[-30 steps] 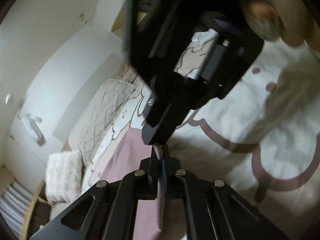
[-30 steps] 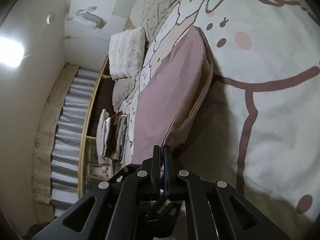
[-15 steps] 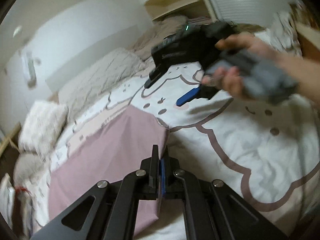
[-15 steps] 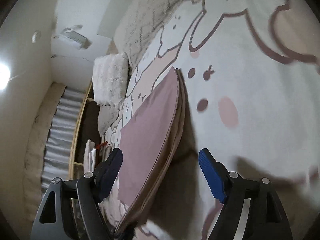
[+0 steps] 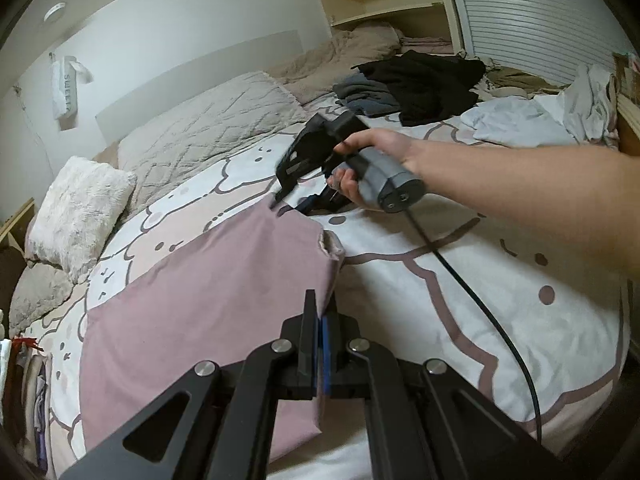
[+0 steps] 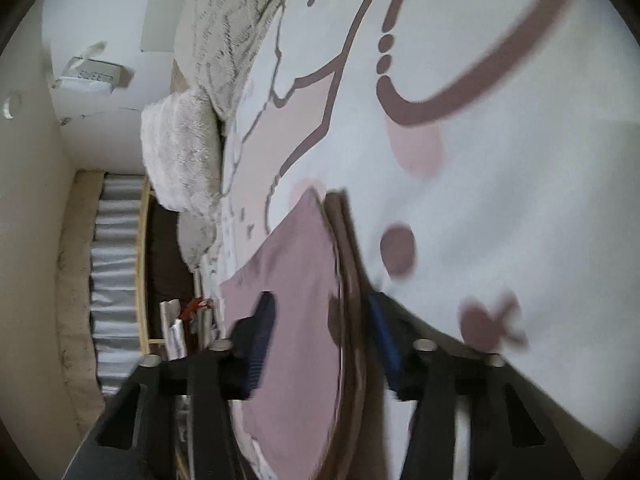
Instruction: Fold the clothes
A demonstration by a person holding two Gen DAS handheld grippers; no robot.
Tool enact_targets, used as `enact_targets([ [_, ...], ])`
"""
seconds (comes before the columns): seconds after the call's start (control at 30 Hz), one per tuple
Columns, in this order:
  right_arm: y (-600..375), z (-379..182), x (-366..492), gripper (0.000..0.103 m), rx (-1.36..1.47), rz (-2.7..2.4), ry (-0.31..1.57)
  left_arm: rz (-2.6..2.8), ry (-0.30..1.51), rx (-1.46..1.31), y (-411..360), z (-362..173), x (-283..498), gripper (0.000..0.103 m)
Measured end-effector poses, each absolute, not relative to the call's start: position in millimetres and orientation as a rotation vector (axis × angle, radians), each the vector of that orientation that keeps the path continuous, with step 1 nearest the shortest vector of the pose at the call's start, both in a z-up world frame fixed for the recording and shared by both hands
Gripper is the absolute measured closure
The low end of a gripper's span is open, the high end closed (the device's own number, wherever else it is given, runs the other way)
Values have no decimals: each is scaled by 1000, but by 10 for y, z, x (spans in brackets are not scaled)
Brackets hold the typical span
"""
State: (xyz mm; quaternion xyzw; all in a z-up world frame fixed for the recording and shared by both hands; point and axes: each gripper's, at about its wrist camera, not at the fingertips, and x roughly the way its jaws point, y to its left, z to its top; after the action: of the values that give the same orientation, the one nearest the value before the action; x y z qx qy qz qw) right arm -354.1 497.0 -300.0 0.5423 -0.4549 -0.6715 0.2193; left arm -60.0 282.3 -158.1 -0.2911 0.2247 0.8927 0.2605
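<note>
Pink cloth (image 5: 208,300) flat on cartoon-print bedspread (image 5: 440,292), folded, long axis running from near edge away toward fluffy pillow (image 5: 80,204). Left gripper (image 5: 320,316) pressed together, pinching near right edge of cloth. Right gripper (image 6: 320,336) spread, straddling far corner. Beyond: dark clothes pile (image 5: 420,80).

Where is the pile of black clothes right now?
In the left wrist view the black clothes lie at the far end of the bed, upper right, between the grey clothes and the white clothes.
</note>
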Motion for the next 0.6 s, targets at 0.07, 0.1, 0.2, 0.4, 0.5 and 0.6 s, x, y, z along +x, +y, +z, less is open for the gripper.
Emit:
enact_targets([
  [0.07,4934,-3026,-3638,92,1545,-1882,-1221,2419,615,-791,2819,-1582,-600,101],
  [0.1,4943,-3013,-3644,94,1550,-1890,-1220,2427,603,-785,2788,-1558,-587,101],
  [0.2,4937,-2880,-3598,98,1518,-1935,-1226,2451,567,-769,2690,-1484,-546,101],
  [0.4,4459,-2058,-3637,98,1428,-2074,-1007,2577,382,-792,2125,-1235,-459,101],
  [0.5,4041,-1539,-3681,98,1381,-2157,-828,2687,344,-784,1758,-1147,-396,101],
  [0.6,3557,-1229,-3748,98,1370,-2180,-691,2781,313,-795,1423,-1118,-367,101],
])
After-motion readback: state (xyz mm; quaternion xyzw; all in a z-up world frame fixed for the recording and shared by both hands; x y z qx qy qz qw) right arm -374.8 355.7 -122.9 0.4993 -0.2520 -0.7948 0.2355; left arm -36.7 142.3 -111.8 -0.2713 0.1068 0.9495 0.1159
